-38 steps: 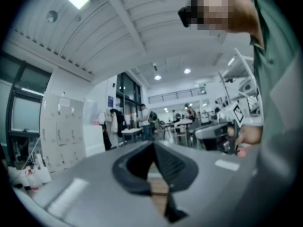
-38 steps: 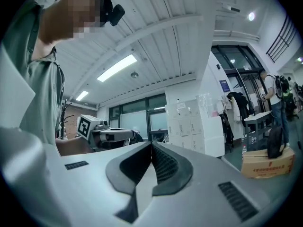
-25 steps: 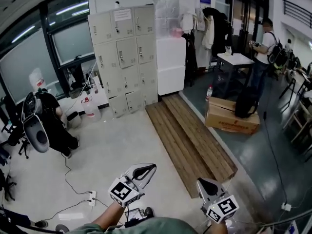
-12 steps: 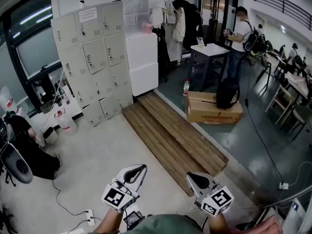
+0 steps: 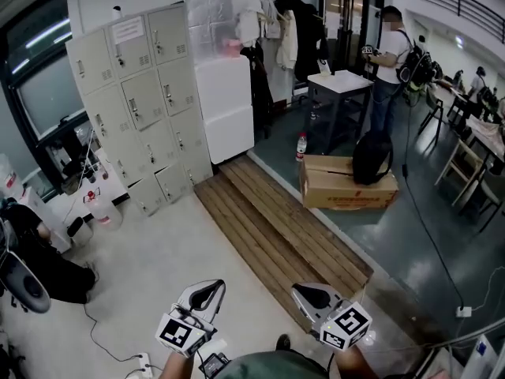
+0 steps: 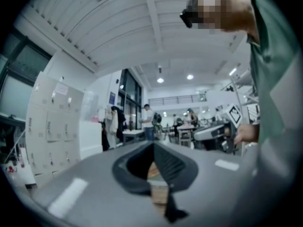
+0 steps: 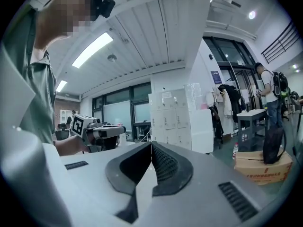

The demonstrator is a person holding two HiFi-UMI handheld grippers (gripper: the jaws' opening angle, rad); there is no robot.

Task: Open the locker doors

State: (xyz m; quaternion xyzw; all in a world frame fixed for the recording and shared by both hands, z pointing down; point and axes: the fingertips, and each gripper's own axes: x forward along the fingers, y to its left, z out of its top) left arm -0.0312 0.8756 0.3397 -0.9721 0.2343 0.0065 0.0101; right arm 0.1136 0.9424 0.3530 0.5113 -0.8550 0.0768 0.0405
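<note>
The beige bank of lockers [image 5: 134, 101] stands against the far wall at upper left, and all of its doors are closed. It also shows at the left of the left gripper view, lockers [image 6: 47, 126], and in the middle distance of the right gripper view, lockers [image 7: 173, 117]. My left gripper [image 5: 207, 289] and right gripper [image 5: 308, 293] are held low near my body, several steps from the lockers. Both point forward. The left gripper [image 6: 154, 144] has its jaws together with nothing in them. So does the right gripper [image 7: 151, 144].
A wooden plank platform [image 5: 284, 227] runs from the lockers toward me. A white cabinet [image 5: 225, 109] adjoins the lockers. A cardboard box [image 5: 347, 184] with a black backpack [image 5: 372, 158] sits to the right. A person [image 5: 389, 61] stands by a table [image 5: 339, 84]. Cables and a power strip [image 5: 144, 362] lie at left.
The head view has swung, so the lockers now sit further left than a second ago. Both grippers appear lower in the frame. Their jaws stay together.
</note>
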